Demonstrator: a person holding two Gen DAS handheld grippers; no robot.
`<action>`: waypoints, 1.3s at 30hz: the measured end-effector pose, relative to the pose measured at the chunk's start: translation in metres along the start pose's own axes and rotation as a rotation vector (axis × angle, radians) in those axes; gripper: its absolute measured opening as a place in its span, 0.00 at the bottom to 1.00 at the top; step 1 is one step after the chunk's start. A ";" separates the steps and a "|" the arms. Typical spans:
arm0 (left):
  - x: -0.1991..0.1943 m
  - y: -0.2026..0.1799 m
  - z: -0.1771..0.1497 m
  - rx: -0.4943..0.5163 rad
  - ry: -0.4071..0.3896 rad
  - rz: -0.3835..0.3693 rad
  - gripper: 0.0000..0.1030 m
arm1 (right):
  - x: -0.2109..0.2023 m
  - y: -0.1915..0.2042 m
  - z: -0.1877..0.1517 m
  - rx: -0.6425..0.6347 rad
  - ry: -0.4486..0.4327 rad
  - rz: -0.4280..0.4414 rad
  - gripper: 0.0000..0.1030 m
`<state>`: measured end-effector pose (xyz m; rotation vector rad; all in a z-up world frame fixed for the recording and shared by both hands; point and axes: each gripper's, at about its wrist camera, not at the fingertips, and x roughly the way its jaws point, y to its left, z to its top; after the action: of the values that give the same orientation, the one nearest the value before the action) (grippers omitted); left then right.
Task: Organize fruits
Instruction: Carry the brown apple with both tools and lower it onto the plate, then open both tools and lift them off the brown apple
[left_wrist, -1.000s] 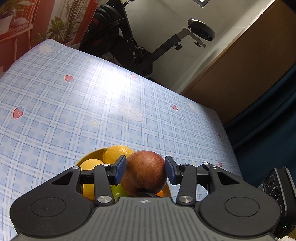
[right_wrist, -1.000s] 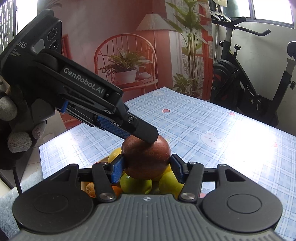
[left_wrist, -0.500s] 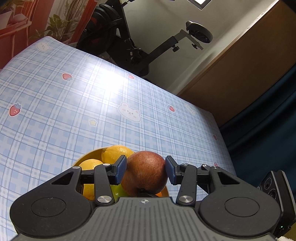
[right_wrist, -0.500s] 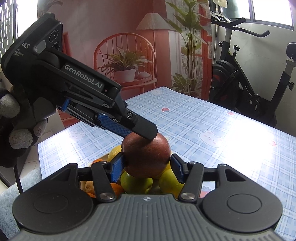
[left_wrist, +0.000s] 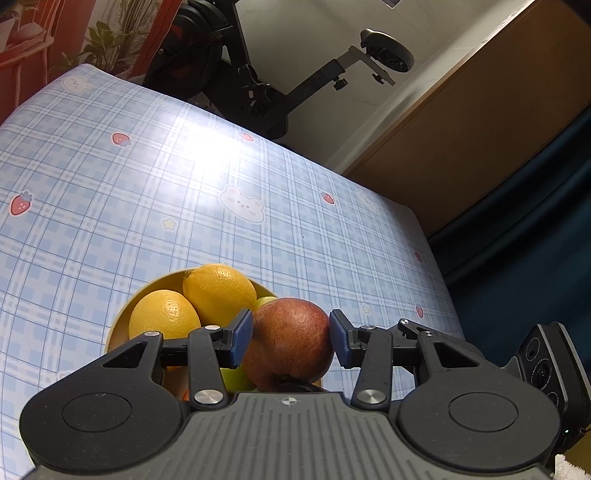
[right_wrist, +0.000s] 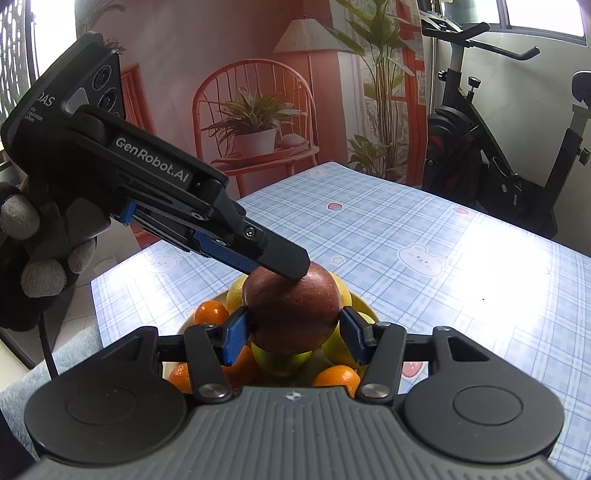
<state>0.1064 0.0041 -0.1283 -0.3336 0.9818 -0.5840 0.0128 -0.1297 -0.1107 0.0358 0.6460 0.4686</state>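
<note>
A red apple (left_wrist: 291, 339) tops a pile of fruit in a yellow bowl (left_wrist: 122, 321). My left gripper (left_wrist: 291, 338) is shut on it, blue pads against both flanks. Seen from the right wrist, the left gripper's fingertip (right_wrist: 291, 266) rests on the upper side of the apple (right_wrist: 291, 306). My right gripper (right_wrist: 293, 332) straddles the same apple from the near side. Its jaws are closing and its pads touch the apple's sides. Two lemons (left_wrist: 218, 291) sit behind the apple. Small oranges (right_wrist: 210, 312) and a green fruit (right_wrist: 280, 358) lie under it.
The bowl stands near a corner of a table with a blue checked cloth (right_wrist: 424, 229). An exercise bike (right_wrist: 491, 155) stands beyond the far edge, and a red chair with a potted plant (right_wrist: 255, 129) is at the back. A gloved hand (right_wrist: 37, 258) holds the left gripper.
</note>
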 end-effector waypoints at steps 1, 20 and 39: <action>0.000 -0.001 -0.002 0.004 0.003 0.000 0.46 | -0.002 0.001 -0.001 0.001 0.002 0.000 0.55; -0.056 0.037 -0.020 -0.070 -0.039 0.101 0.46 | 0.029 0.042 0.009 -0.064 0.018 0.112 0.54; -0.047 0.041 -0.020 -0.078 -0.027 0.117 0.45 | 0.032 0.021 -0.005 0.031 0.047 0.085 0.59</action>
<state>0.0822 0.0650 -0.1280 -0.3498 0.9926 -0.4353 0.0235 -0.0979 -0.1298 0.0819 0.6996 0.5428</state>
